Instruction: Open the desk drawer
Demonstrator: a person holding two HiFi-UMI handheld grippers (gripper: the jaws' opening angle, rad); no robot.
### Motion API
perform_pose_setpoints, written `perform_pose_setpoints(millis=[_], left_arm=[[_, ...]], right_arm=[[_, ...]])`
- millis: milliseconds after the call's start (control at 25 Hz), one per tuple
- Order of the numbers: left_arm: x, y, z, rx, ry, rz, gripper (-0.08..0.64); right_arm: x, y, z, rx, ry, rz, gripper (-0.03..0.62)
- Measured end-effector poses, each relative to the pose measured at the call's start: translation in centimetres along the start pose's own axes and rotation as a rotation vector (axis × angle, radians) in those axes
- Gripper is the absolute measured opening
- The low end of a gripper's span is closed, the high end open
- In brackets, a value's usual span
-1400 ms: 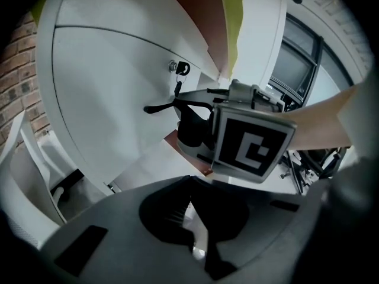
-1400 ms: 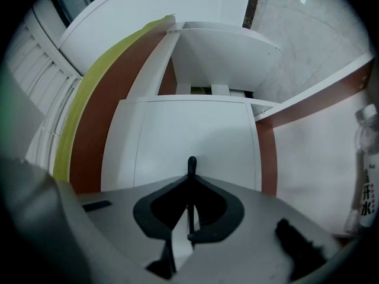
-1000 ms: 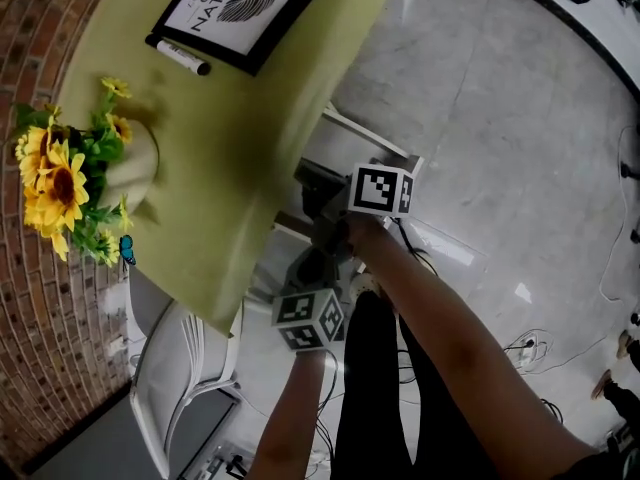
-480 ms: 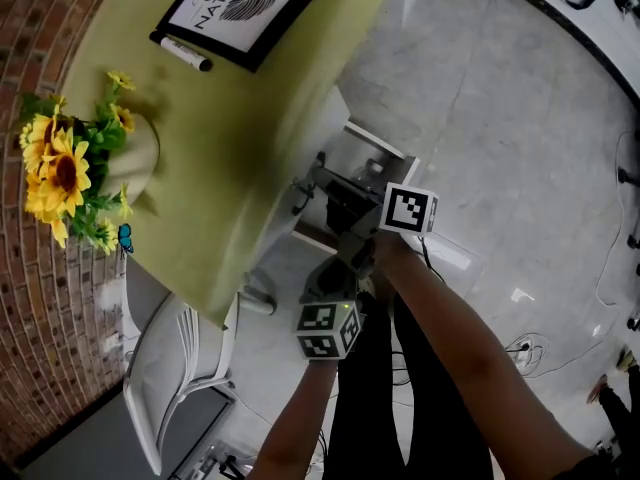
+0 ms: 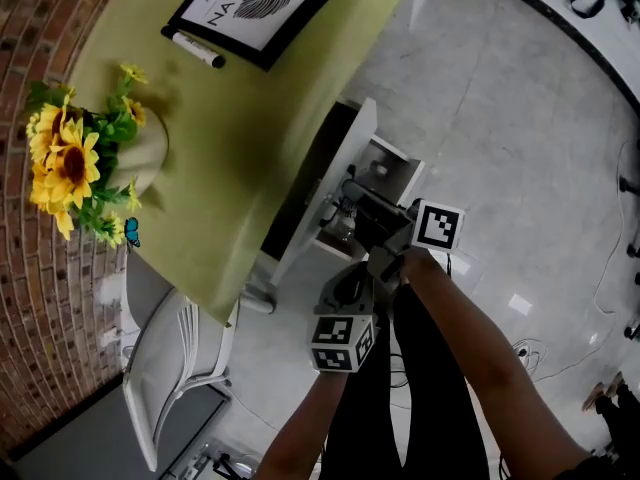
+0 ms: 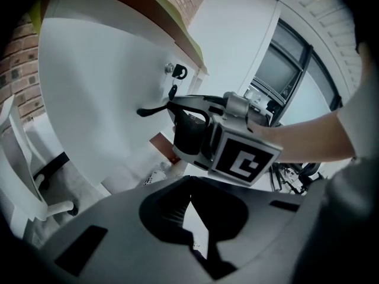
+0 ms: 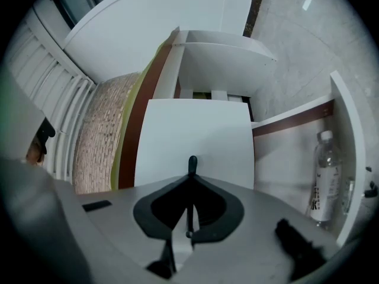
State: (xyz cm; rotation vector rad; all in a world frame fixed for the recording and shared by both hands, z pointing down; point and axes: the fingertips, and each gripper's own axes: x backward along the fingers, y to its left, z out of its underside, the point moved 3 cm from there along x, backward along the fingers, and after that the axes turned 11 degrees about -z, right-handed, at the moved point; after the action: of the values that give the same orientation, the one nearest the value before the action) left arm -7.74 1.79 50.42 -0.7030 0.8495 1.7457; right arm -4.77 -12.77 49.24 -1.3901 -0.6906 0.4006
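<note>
The white drawer front (image 5: pixel 348 153) stands out from under the yellow-green desk (image 5: pixel 230 118), its inside showing behind it. My right gripper (image 5: pixel 347 194) is shut on the drawer's black handle (image 7: pixel 191 164), which runs between its jaws against the white drawer front (image 7: pixel 195 129). In the left gripper view the right gripper (image 6: pixel 177 108) grips that handle (image 6: pixel 151 110) below a small key lock (image 6: pixel 176 71). My left gripper (image 5: pixel 352 286) hangs just below the right one, apart from the drawer. The left gripper (image 6: pixel 192 229) is shut and holds nothing.
A water bottle (image 7: pixel 323 176) stands in the opened compartment. On the desk are a vase of sunflowers (image 5: pixel 75 168), a framed print (image 5: pixel 260 3) and a marker pen (image 5: pixel 197 50). A white chair (image 5: pixel 175 368) stands at the lower left. Cables (image 5: pixel 535 348) lie on the tiled floor.
The drawer front has come out from the desk, with my right gripper pulling back on the handle. My left gripper has drifted lower and to the right.
</note>
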Motion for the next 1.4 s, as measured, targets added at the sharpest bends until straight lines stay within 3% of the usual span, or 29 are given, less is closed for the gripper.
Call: perform_pose_setpoints(millis=[920,1400], left_arm=[[1.8,-4.3,0.7,0.017,-0.005,0.061,0.009],[1.7,-7.7,1.3,0.016,-0.008,0.111,0.009]], right_arm=[[4.0,0.8,-0.1,0.009,0.015,0.053,0.023],[9.5,1.7,0.3,0.016,0.017,0.091,0.023]])
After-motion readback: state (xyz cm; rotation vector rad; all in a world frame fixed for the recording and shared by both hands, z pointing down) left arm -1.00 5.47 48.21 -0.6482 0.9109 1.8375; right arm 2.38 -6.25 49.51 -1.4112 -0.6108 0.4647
